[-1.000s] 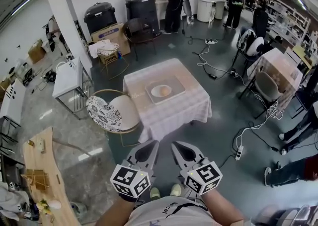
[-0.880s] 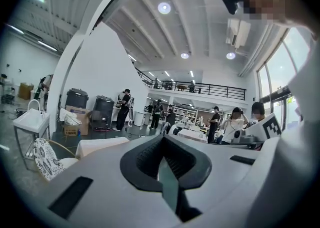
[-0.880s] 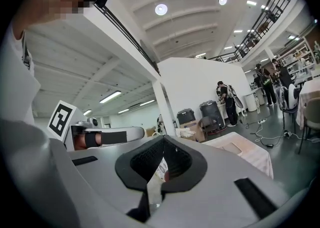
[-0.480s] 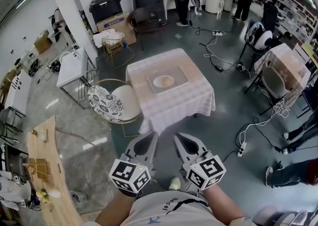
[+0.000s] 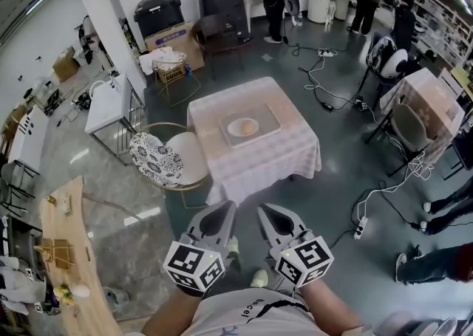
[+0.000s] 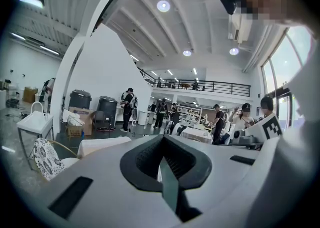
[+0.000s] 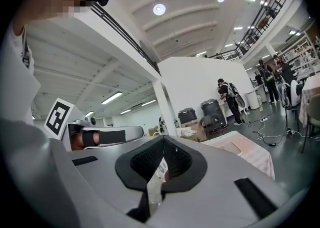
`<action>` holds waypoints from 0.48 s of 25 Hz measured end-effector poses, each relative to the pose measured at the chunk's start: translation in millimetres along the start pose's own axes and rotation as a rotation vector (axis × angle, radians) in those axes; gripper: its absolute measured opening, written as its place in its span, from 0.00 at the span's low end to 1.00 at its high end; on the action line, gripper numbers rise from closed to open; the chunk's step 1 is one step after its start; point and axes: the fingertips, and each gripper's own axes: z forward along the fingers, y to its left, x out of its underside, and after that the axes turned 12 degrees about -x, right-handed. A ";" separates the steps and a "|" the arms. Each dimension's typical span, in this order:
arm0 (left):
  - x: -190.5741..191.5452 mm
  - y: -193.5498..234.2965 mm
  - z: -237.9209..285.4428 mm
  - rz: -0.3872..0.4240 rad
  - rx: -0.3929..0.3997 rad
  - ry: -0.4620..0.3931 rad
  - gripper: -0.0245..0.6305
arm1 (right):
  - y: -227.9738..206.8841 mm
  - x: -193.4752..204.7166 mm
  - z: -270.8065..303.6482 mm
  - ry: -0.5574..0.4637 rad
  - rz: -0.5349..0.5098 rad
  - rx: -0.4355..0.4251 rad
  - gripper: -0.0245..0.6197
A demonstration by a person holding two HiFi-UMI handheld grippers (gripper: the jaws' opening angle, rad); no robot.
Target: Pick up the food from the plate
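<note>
A pale round food item (image 5: 247,127) lies on a plate (image 5: 236,129) on a tray (image 5: 264,117), on the pink-clothed table (image 5: 259,157) far ahead in the head view. My left gripper (image 5: 224,211) and right gripper (image 5: 266,213) are held side by side close to my body, well short of the table. Both are shut with nothing between the jaws. In the left gripper view the left gripper (image 6: 162,144) points over the table's cloth (image 6: 100,146). The right gripper (image 7: 161,144) points toward the table (image 7: 250,154).
A chair with a patterned cushion (image 5: 164,161) stands at the table's left side, with a white cart (image 5: 107,105) beyond it. Cables (image 5: 332,94) and a power strip (image 5: 360,227) lie on the floor to the right. Another table (image 5: 425,98) and chair stand far right. People stand at the back.
The person has taken a step forward, one foot now ahead under the left gripper. Both grippers stay shut and side by side.
</note>
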 end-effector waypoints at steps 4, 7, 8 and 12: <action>-1.0 7.5 17.5 -0.002 0.010 0.001 0.05 | -12.3 -0.3 11.8 0.008 -0.003 0.009 0.06; -2.7 16.2 33.0 -0.004 0.019 0.004 0.05 | -24.1 -1.4 23.6 0.013 -0.004 0.020 0.06; -3.0 19.9 38.9 -0.006 0.023 0.006 0.05 | -28.7 -1.8 28.4 0.016 -0.005 0.026 0.06; -3.1 40.0 66.7 -0.004 0.036 0.020 0.05 | -49.5 -0.1 55.3 0.033 0.001 0.047 0.06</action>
